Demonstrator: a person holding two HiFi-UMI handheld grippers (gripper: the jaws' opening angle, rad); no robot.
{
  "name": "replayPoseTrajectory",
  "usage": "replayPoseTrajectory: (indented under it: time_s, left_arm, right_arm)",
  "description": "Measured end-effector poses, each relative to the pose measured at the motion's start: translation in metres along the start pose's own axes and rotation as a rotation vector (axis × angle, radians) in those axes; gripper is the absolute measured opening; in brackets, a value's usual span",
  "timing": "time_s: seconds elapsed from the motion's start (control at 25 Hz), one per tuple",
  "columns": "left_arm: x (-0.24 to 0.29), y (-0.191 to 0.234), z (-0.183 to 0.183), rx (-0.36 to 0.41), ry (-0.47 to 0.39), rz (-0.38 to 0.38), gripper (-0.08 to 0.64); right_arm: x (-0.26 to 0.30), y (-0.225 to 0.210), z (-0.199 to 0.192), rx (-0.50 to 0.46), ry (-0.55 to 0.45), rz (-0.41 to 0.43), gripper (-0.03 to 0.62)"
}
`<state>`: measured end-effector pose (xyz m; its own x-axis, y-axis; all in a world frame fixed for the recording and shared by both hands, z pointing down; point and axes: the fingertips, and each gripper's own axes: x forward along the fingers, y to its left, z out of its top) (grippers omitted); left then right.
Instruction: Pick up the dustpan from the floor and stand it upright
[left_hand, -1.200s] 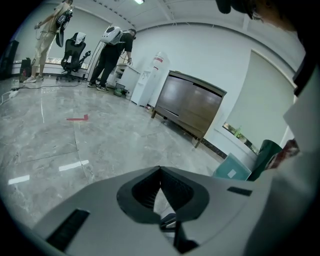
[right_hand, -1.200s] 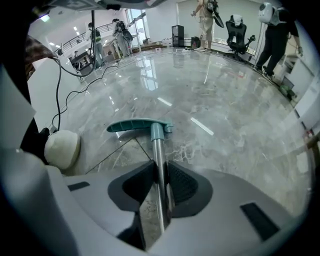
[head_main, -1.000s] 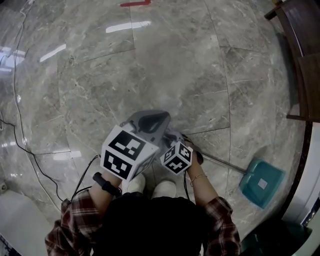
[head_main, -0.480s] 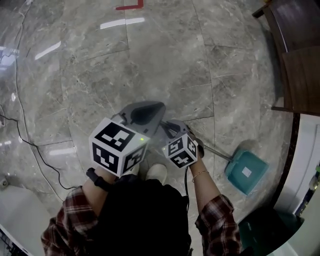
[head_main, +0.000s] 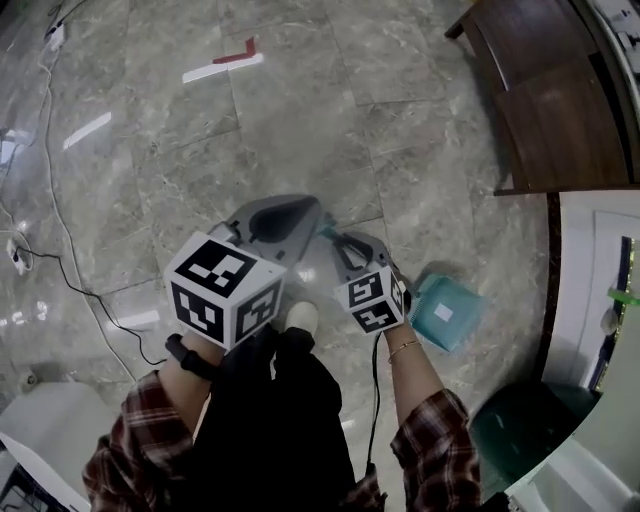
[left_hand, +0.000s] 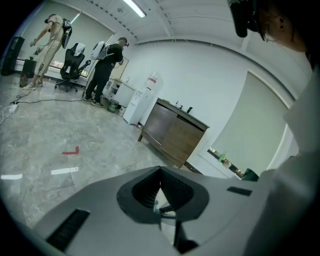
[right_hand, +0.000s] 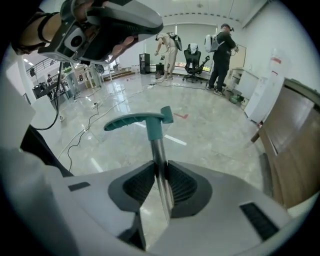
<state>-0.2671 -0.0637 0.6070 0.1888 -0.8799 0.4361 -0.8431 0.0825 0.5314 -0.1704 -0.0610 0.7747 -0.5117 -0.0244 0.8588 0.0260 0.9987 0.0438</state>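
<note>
The teal dustpan (head_main: 445, 312) is low on the floor side, just right of my right hand, and whether it touches the floor I cannot tell. My right gripper (head_main: 342, 245) is shut on its metal pole (right_hand: 161, 170). The pole rises between the jaws to the teal handle (right_hand: 142, 120). My left gripper (head_main: 300, 208) is held beside it on the left, above the floor. In the left gripper view the left gripper (left_hand: 160, 171) has its jaw tips together with nothing between them.
A dark wooden cabinet (head_main: 540, 90) stands at the upper right. A dark green bin (head_main: 520, 430) is at the lower right by a white wall. Red and white tape marks (head_main: 225, 62) and cables (head_main: 60, 250) lie on the marble floor. People (right_hand: 220, 45) stand far off.
Both grippers have risen. The dustpan has swung in from the far right towards my feet, and its pole now stands much steeper in the right gripper.
</note>
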Motion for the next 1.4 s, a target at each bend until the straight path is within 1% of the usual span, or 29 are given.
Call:
replayPoseTrajectory:
  time_s: [0.2, 0.28, 0.44, 0.56, 0.76, 0.88, 1.0, 1.16, 1.28, 1.4]
  left_arm:
    - [-0.02, -0.058, 0.043, 0.057, 0.023, -0.056, 0.009]
    - [-0.025, -0.081, 0.057, 0.08, 0.032, -0.077, 0.009]
    - [-0.028, -0.124, 0.078, 0.119, 0.042, -0.118, 0.009]
    - [-0.022, -0.157, 0.087, 0.146, 0.051, -0.15, 0.009]
    - [0.004, -0.229, 0.088, 0.2, 0.083, -0.23, 0.009]
    - [0.022, -0.279, 0.084, 0.21, 0.09, -0.279, 0.009]
    - [0.037, -0.336, 0.079, 0.214, 0.097, -0.328, 0.009]
    - [0.052, -0.408, 0.072, 0.246, 0.1, -0.401, 0.009]
    - [0.054, -0.444, 0.061, 0.259, 0.112, -0.43, 0.009]
    - [0.057, -0.472, 0.049, 0.282, 0.127, -0.455, 0.009]
  right_arm:
    - [-0.075, -0.024, 0.029, 0.096, -0.074, -0.103, 0.089]
    - [-0.101, -0.033, 0.034, 0.133, -0.104, -0.139, 0.089]
    - [-0.151, -0.05, 0.033, 0.209, -0.144, -0.211, 0.084]
    - [-0.186, -0.063, 0.021, 0.271, -0.176, -0.266, 0.084]
    - [-0.253, -0.093, -0.026, 0.413, -0.242, -0.374, 0.084]
    - [-0.295, -0.106, -0.063, 0.494, -0.273, -0.43, 0.084]
    - [-0.336, -0.108, -0.106, 0.576, -0.29, -0.462, 0.084]
    - [-0.378, -0.106, -0.159, 0.671, -0.303, -0.504, 0.084]
    - [-0.4, -0.101, -0.188, 0.726, -0.313, -0.523, 0.084]
    - [-0.419, -0.1, -0.214, 0.795, -0.352, -0.561, 0.084]
